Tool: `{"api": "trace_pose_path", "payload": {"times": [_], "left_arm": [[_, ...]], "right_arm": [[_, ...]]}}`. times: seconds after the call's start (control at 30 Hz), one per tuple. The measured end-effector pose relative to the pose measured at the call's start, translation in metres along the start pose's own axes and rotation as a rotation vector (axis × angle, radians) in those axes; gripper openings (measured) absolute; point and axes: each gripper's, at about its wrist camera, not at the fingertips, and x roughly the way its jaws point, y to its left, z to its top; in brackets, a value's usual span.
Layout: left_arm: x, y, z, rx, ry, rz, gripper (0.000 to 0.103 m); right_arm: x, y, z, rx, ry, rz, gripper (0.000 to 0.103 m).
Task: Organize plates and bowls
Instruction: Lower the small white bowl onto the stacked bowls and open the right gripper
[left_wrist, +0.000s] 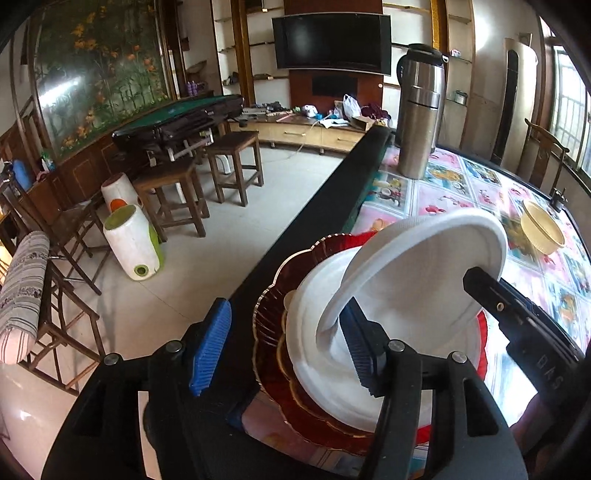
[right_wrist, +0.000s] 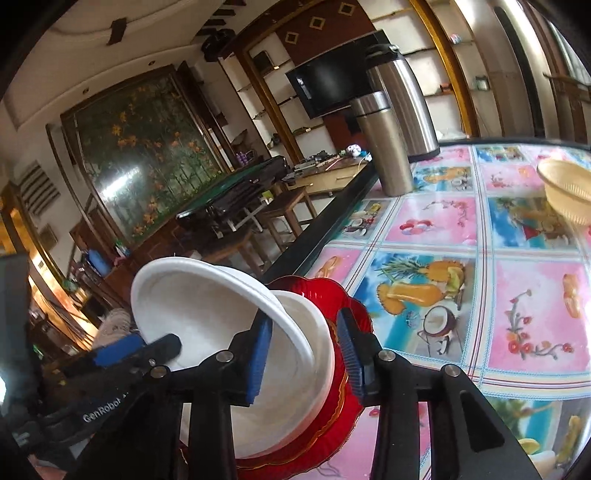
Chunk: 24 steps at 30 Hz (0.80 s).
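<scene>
Left gripper (left_wrist: 286, 345): jaws wide, holding nothing, its right pad lying inside the tilted white bowl (left_wrist: 417, 273), which leans over a second white bowl (left_wrist: 332, 354) on the red plate (left_wrist: 273, 332) straight ahead. Right gripper (right_wrist: 304, 356): jaws apart either side of the tilted bowl's rim, grip unclear. Beyond it to the right, a beige bowl (right_wrist: 569, 192) stands well apart; advised handling: level the tilted bowl, centre it, nest it gently.
</scene>
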Motion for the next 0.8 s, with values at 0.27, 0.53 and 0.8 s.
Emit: {"api": "trace_pose_path", "payload": {"times": [0.27, 0.53, 0.8], "left_arm": [[-0.002, 0.005, 0.004, -0.01, 0.025, -0.008, 0.062], [-0.001, 0.022, 0.01, -0.053, 0.05, -0.039, 0.062], [-0.022, 0.049, 0.02, -0.146, -0.017, -0.034, 0.062]], "right_arm": [[0.005, -0.01, 0.003, 0.081, 0.054, 0.14, 0.016], [0.024, -0.045, 0.008, 0.394, 0.241, 0.334, 0.011], [0.033, -0.044, 0.005, 0.513, 0.443, 0.304, 0.015]]}}
